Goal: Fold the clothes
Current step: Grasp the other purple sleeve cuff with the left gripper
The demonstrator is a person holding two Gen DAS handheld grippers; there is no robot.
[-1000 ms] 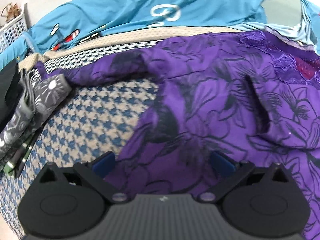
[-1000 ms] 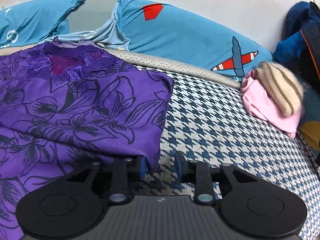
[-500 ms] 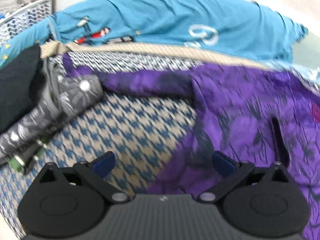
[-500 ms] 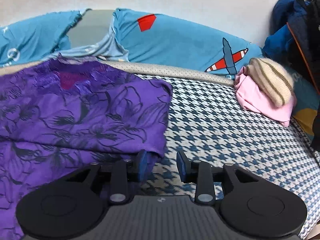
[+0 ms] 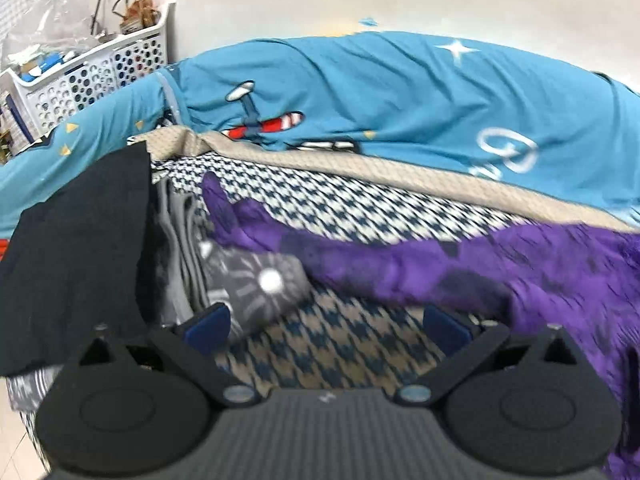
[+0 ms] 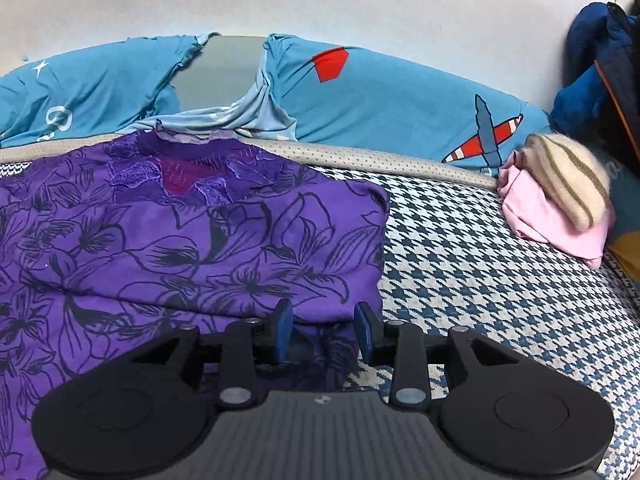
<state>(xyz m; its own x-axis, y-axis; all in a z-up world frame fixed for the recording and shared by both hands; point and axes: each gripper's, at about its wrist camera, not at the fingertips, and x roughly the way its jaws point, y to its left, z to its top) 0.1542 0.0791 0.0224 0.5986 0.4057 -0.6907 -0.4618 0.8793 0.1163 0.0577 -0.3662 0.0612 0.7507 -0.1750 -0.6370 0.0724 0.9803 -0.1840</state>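
Partly blurred: one purple floral garment (image 6: 192, 240) spread on houndstooth bed (image 6: 472, 280), sleeve (image 5: 360, 264) reaching left. Left gripper (image 5: 326, 326) wide open, empty. Right gripper (image 6: 323, 330) half-open astride garment hem; grip unclear. One folded grey garment (image 5: 256, 284); one pink bundle (image 6: 548, 216).

The left gripper (image 5: 326, 326) is built in matte black, with 2 blue pads (image 5: 208, 322) at its fingertips. Each finger is carried on angled black links pinned by silver screws. 2 round housings are set at 7 and 5 o'clock, flanking a ribbed grey body (a small pale mark sits on its top edge). The right gripper (image 6: 323, 330) is made alike: blue pads (image 6: 283, 322), black links, silver screws, ribbed grey centre.
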